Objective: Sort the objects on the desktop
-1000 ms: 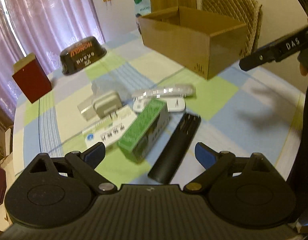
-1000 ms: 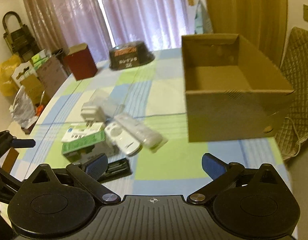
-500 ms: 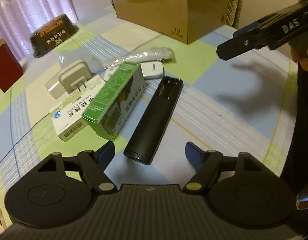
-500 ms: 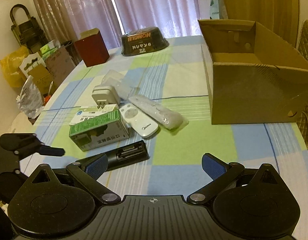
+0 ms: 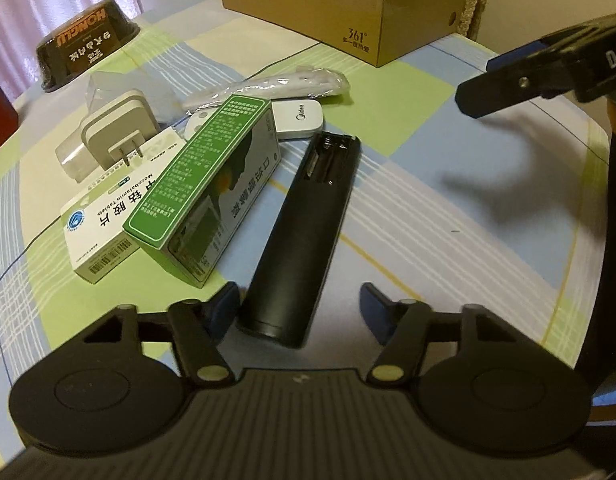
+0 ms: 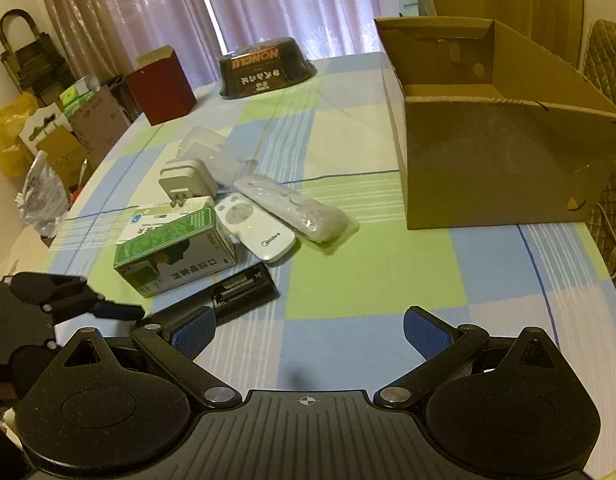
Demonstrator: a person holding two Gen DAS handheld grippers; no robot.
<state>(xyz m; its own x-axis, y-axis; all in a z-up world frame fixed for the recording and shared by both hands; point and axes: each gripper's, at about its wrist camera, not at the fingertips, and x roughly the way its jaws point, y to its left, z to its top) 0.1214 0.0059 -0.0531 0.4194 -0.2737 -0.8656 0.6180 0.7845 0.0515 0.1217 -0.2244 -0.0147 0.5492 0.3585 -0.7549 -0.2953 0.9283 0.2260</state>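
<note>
Straddling the near end of the black remote [image 5: 308, 236] with our left gripper [image 5: 299, 300], jaws wide and holding nothing, we line up a lengthwise pinch (battery bay facing up); our right gripper [image 6: 308, 334] waits open and empty near the cardboard box [image 6: 504, 160].

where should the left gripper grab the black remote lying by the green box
Grip the black remote across its narrow width near the closed near end, coming from above along its length. The left gripper is open and already straddles that end. The green box sits close on one side, so the finger there has little room.
</note>
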